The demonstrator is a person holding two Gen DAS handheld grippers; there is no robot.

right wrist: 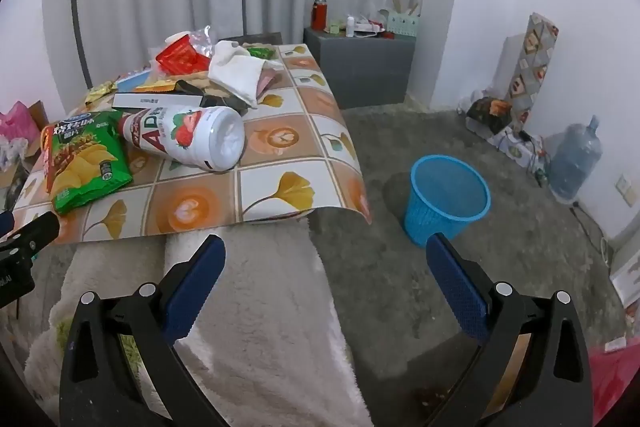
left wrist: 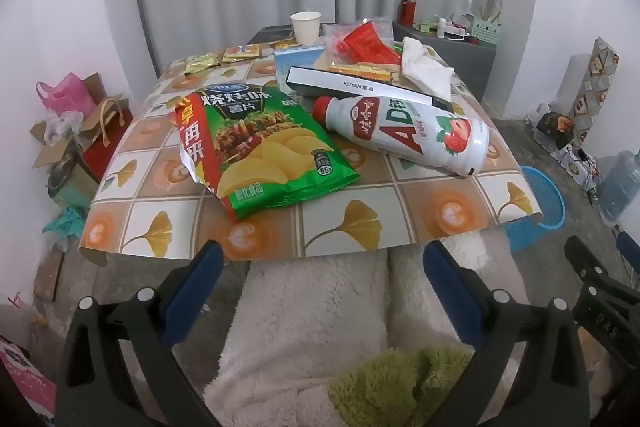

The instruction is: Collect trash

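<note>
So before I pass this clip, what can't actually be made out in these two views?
- Blue bin contents: right wrist view, mesh wall and angle hide the bottom.
- Blue bin in left wrist view: mostly behind the tablecloth edge.
- Paper cup contents: left wrist view, only its outside shows.

green crisp bag [left wrist: 264,151], blue basket [right wrist: 446,197]
</note>
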